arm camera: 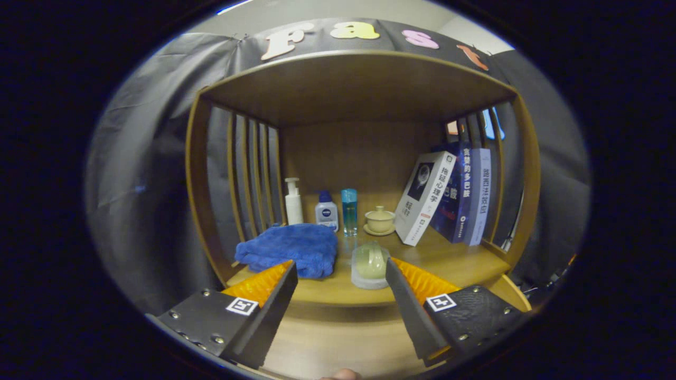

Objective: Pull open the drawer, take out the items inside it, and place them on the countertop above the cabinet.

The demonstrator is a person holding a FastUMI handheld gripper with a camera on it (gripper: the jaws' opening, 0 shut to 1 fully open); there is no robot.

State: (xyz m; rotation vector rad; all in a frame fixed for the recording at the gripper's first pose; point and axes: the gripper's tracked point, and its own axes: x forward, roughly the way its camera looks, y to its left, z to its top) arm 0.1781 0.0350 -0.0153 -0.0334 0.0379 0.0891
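My gripper [340, 272] is open, its two fingers spread wide with nothing between them. Just ahead of the fingers lies the wooden countertop [449, 261] of the cabinet, under a wooden canopy. A crumpled blue cloth [290, 248] rests on the countertop just beyond the left finger. A small pale green jar in a clear holder [369, 265] stands on the countertop close to the right finger's tip, not touching it as far as I can tell. Below the fingers the cabinet's wooden front [327, 338] shows; I cannot make out a drawer handle.
At the back of the countertop stand a white pump bottle [293, 201], a small white bottle with a blue cap [326, 211], a slim blue bottle [349, 211] and a lidded tea cup on a saucer [379, 220]. Several books [449, 195] lean at the right. Slatted walls close both sides.
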